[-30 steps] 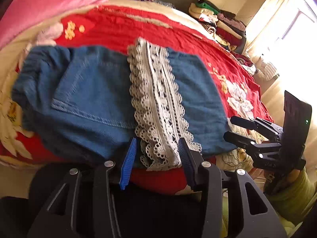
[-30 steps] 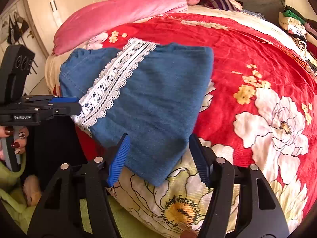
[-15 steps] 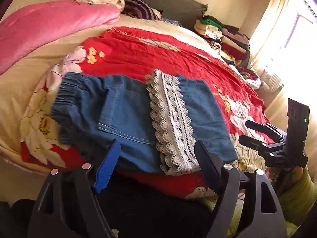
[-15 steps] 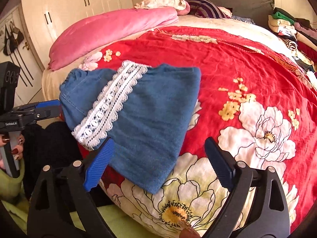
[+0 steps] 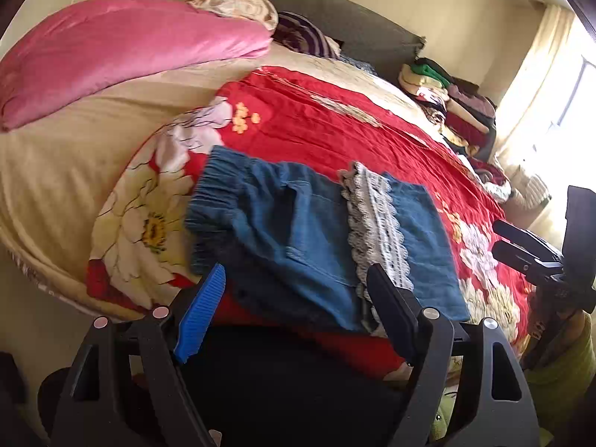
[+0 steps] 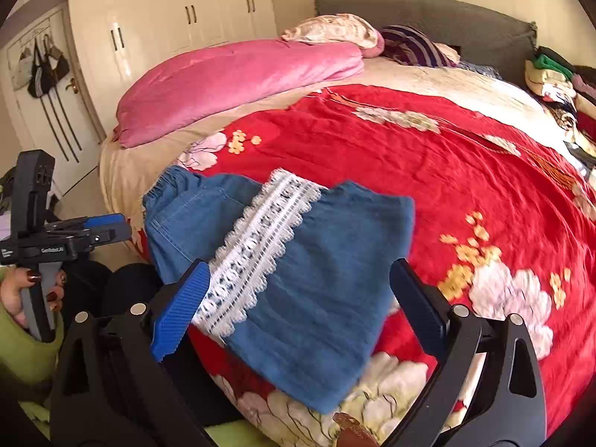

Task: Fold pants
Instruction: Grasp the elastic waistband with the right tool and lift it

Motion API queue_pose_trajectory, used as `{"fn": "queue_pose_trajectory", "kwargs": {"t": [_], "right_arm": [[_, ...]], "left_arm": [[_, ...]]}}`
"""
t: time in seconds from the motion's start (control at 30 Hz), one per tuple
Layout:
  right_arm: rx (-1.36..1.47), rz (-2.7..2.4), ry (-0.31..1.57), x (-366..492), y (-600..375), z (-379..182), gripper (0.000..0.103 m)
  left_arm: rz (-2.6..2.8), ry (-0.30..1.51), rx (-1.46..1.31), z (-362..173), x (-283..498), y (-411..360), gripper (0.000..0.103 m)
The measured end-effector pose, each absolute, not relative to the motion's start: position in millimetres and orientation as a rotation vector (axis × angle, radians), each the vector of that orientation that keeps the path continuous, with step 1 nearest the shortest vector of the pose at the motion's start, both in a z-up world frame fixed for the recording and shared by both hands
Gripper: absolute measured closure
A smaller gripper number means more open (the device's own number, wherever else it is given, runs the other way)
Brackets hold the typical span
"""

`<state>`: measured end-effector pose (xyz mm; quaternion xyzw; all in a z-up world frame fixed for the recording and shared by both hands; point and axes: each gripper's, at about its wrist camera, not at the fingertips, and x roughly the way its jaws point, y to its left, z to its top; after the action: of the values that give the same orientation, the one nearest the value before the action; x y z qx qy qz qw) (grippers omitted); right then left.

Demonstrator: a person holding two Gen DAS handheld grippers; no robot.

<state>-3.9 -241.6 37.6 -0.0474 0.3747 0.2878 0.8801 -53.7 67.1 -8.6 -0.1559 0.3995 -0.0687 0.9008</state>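
Small blue denim pants [image 5: 298, 223] lie folded near the front edge of the bed, with a white lace band [image 5: 376, 216] across the top layer and the elastic waist to the left. My left gripper [image 5: 296, 273] hovers open just short of their near edge and holds nothing. In the right wrist view the same pants [image 6: 335, 260] and lace band [image 6: 260, 238] lie ahead of my right gripper [image 6: 300, 268]. Its jaws are opening, wide apart above the cloth without pressing it. Each gripper shows in the other's view, the right [image 5: 499, 236] and the left [image 6: 119, 229].
The bed has a red floral cover [image 6: 447, 171]. A pink quilt [image 6: 238, 78] lies folded along its far left side, with pillows by the grey headboard [image 6: 428, 11]. A pile of folded clothes [image 5: 447, 97] sits at the far right. Cream wardrobes [image 6: 186, 18] stand behind.
Both grippers have opened wide and drawn back and upward from the near edge of the pants. The pants stay folded on the bed.
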Motion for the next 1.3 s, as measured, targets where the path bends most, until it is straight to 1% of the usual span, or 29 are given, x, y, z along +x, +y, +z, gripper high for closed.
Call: {"fn": "queue_pose_trajectory", "kwargs": {"t": [0.4, 0.7, 0.8, 0.87, 0.9, 0.93, 1.07, 1.1, 1.13, 1.3], "right_arm": [[-0.152, 0.706, 0.777, 25, -184, 47, 0.011], [-0.197, 0.816, 0.792, 58, -124, 46, 0.011], [-0.262, 0.879, 0.837, 67, -97, 38, 0.010], [-0.293, 0.919, 0.870, 72, -81, 31, 0.010], [-0.304, 0.935, 0.887, 76, -72, 27, 0.010], [-0.314, 0.948, 0.895, 78, -64, 25, 0.010], [-0.348, 1.025, 0.941, 88, -31, 14, 0.010], [-0.354, 1.033, 0.951, 90, -25, 12, 0.010], [-0.367, 1.048, 0.968, 91, -17, 7, 0.010], [-0.458, 1.084, 1.035, 93, 18, -16, 0.010]], "left_arm": [[-0.103, 0.853, -0.425, -31, -50, 102, 0.026], [-0.174, 0.882, -0.526, -49, -39, 99, 0.026], [-0.205, 0.900, -0.519, -53, -34, 90, 0.028], [-0.209, 0.912, -0.516, -58, -30, 86, 0.039], [-0.214, 0.919, -0.527, -62, -27, 85, 0.048], [-0.217, 0.922, -0.533, -65, -26, 85, 0.051], [-0.226, 0.915, -0.544, -70, -23, 86, 0.051], [-0.226, 0.917, -0.543, -72, -21, 86, 0.056], [-0.225, 0.919, -0.546, -73, -21, 86, 0.057], [-0.237, 0.920, -0.567, -79, -19, 90, 0.057]]}}
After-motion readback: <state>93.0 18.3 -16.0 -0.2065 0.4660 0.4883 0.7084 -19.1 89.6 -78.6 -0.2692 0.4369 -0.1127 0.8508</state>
